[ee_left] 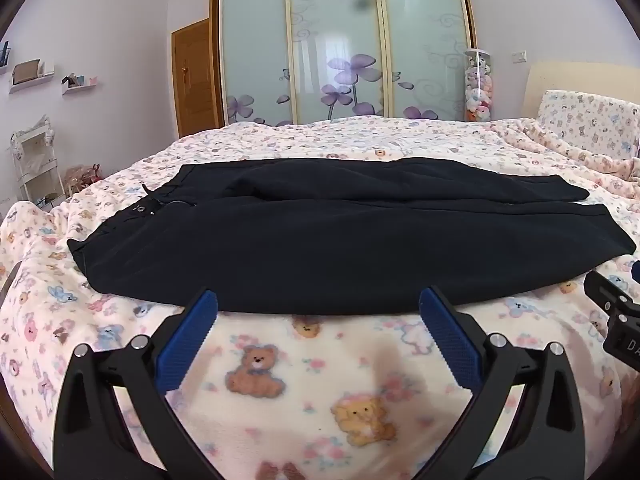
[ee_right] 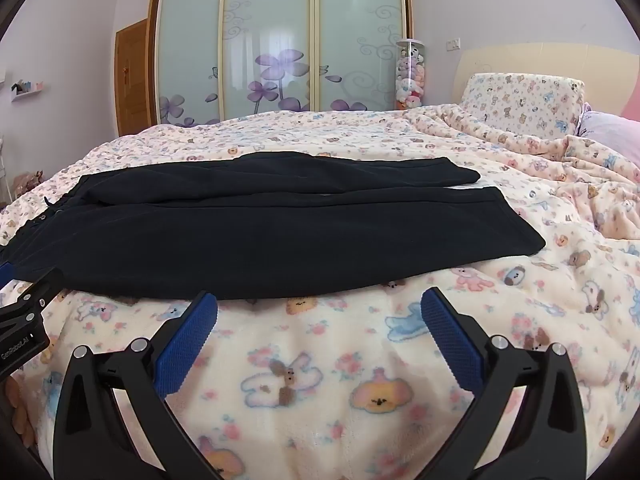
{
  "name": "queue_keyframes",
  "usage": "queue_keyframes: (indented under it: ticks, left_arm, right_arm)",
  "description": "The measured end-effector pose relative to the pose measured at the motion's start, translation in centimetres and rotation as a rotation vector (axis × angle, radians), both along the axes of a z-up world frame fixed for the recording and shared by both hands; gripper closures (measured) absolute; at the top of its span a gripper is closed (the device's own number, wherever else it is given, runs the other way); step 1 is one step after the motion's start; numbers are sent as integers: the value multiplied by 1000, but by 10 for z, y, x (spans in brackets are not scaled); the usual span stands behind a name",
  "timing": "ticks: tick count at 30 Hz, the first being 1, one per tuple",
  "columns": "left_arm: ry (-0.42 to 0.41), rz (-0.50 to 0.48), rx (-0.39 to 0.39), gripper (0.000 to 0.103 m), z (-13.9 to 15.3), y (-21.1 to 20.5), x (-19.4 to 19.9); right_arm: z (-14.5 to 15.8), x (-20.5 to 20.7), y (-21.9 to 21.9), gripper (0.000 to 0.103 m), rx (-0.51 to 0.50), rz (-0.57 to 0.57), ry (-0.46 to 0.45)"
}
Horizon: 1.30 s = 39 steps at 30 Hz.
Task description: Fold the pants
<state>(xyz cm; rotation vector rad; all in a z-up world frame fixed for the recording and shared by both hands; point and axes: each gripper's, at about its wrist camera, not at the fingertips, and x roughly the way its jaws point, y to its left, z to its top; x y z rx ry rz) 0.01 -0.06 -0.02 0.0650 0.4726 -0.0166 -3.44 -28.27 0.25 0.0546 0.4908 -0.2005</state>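
Note:
Black pants lie flat across the bed, waistband with a button at the left, leg ends at the right, the two legs side by side. They also show in the right wrist view. My left gripper is open and empty, its blue fingertips just at the pants' near edge. My right gripper is open and empty, just short of the near edge, towards the leg ends. The right gripper's body shows at the left view's right edge; the left gripper's body shows at the right view's left edge.
The bed is covered by a cream teddy-bear blanket. A pillow and headboard are at the far right. A sliding wardrobe with flower glass, a wooden door, and wall shelves stand beyond the bed.

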Motion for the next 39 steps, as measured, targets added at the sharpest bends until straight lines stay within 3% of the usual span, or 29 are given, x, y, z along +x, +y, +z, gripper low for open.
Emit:
queue_keyframes:
  ticks: [39]
  left_arm:
    - [2,8,3,2,0,0,0]
  right_arm:
    - [-1,1,-3,1,2,-1,3]
